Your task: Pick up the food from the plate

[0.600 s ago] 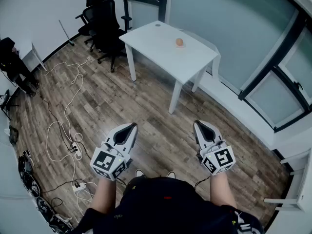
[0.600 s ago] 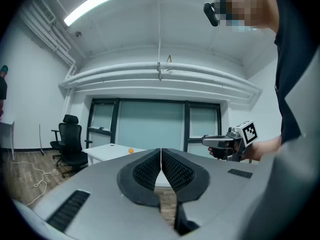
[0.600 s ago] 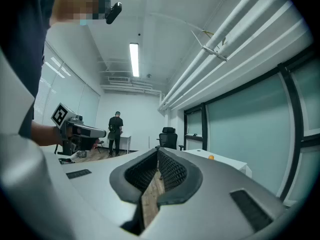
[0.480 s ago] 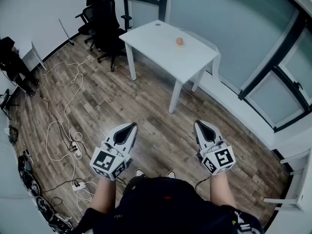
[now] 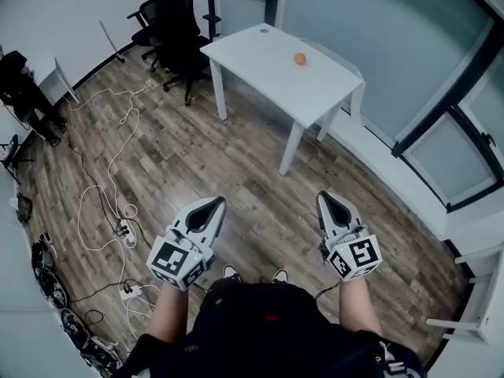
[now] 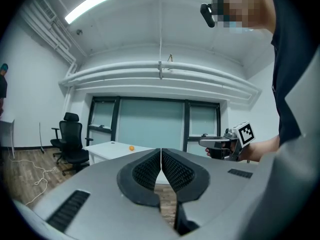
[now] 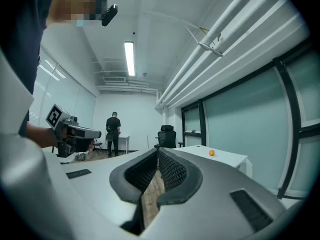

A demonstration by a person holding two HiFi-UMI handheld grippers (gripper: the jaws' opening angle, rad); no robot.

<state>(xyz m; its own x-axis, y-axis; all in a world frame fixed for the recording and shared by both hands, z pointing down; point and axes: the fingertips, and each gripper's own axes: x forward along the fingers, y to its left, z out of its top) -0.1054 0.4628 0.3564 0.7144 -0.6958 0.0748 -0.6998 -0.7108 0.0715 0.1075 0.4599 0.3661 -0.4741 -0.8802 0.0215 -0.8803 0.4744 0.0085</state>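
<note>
A small orange piece of food (image 5: 299, 58) lies on a plate on the white table (image 5: 260, 65) far ahead of me. It also shows small in the left gripper view, where the food (image 6: 131, 148) sits on the table (image 6: 107, 149), and as the orange food (image 7: 212, 153) in the right gripper view. My left gripper (image 5: 215, 202) and right gripper (image 5: 327, 198) are held low over the wooden floor, well short of the table. Both are shut with nothing between the jaws.
Black office chairs (image 5: 175, 22) stand left of the table. Cables and power strips (image 5: 118, 203) trail over the floor at the left. A person (image 7: 114, 133) stands at a far desk. Glass walls (image 5: 441, 93) run along the right.
The view has shifted slightly: the table and the food now lie a little farther right and higher in the head view. Both grippers keep their pose.
</note>
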